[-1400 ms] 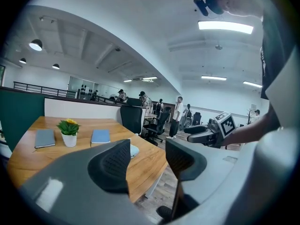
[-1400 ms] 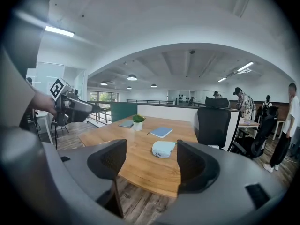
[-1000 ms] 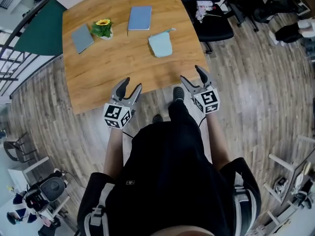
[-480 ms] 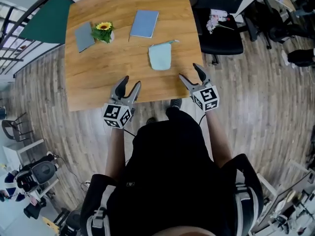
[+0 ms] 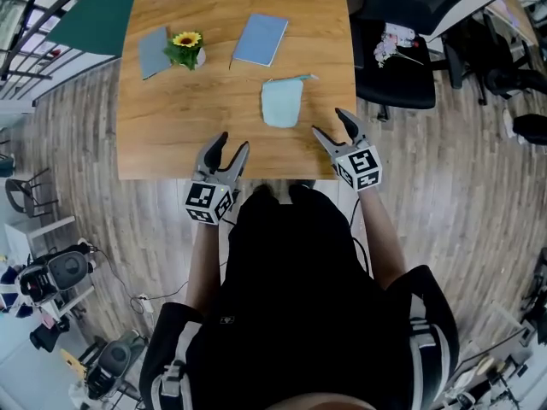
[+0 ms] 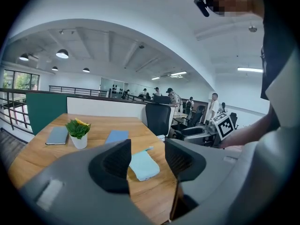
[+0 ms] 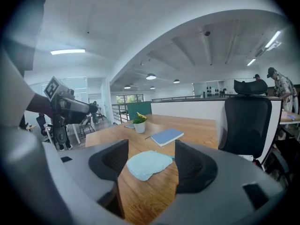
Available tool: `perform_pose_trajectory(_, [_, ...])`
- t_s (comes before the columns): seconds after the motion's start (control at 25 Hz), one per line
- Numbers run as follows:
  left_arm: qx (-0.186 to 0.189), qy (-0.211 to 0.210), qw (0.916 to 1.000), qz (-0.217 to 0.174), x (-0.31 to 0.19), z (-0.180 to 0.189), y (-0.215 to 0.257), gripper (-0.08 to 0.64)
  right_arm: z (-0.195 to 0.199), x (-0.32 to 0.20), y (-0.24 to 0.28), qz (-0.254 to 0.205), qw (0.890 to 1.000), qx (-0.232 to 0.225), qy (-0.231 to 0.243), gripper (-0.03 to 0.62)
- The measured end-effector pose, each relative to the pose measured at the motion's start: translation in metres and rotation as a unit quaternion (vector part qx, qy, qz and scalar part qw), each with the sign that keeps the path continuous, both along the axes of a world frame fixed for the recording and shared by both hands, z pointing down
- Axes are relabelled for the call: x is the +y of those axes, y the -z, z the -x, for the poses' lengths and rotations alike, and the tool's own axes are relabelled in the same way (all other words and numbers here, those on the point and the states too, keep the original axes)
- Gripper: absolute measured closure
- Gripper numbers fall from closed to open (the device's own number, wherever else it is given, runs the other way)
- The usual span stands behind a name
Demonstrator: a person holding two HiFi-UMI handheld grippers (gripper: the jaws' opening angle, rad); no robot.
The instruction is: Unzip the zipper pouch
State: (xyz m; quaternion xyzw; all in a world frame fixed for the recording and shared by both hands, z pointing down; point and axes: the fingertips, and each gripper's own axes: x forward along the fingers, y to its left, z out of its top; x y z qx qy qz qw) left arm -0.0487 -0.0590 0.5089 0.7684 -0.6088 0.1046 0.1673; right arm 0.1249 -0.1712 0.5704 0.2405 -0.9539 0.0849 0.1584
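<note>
Left tool (image 5: 232, 143) agape, near zipper pouch (image 5: 281, 103)

Wood-plank floor (image 5: 444, 195), wooden table (image 5: 171, 135), black office chair (image 5: 410, 84), round ceiling lamps (image 6: 63, 54).

Light wooden rectangular table (image 5: 205, 126) fills the upper middle of the head view, four things on it. Right of centre, nearest the lower edge, a pale blue soft zipper pouch (image 5: 281, 105) lies flat. Above it, a blue flat notebook (image 5: 261, 39), tilted. Over at upper left, a small white pot with a sunflower and green leaves (image 5: 188, 48), and just beside it on the left, a grey flat notebook (image 5: 154, 52).
</note>
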Motion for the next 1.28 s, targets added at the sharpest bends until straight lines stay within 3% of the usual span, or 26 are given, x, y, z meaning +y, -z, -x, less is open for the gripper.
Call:
perform_pose_trajectory(0.16, [-0.017,-0.007,0.9998,0.009,-0.008,0.005,-0.007,0.348,0.008,0.0,-0.008,0.012,1.0,0.003,-0.001,0.295])
perform_pose_trajectory(0.48, [-0.005,-0.052,0.9986,0.01,-0.039,0.023,-0.017,0.348,0.023,-0.003,-0.009,0.019,0.999,0.012,-0.024,0.298])
perform_pose_trajectory(0.68, [0.029,-0.062,0.9976,0.005,-0.065,0.029,-0.018,0.354,0.028,-0.013,-0.009,0.023,0.999,0.023,-0.029,0.298])
perform_pose_trajectory(1.28, [0.092,-0.093,0.9876,0.088,-0.122,0.034,-0.101,0.356,0.029,-0.022,-0.021,0.047,0.995,0.06,-0.064,0.298])
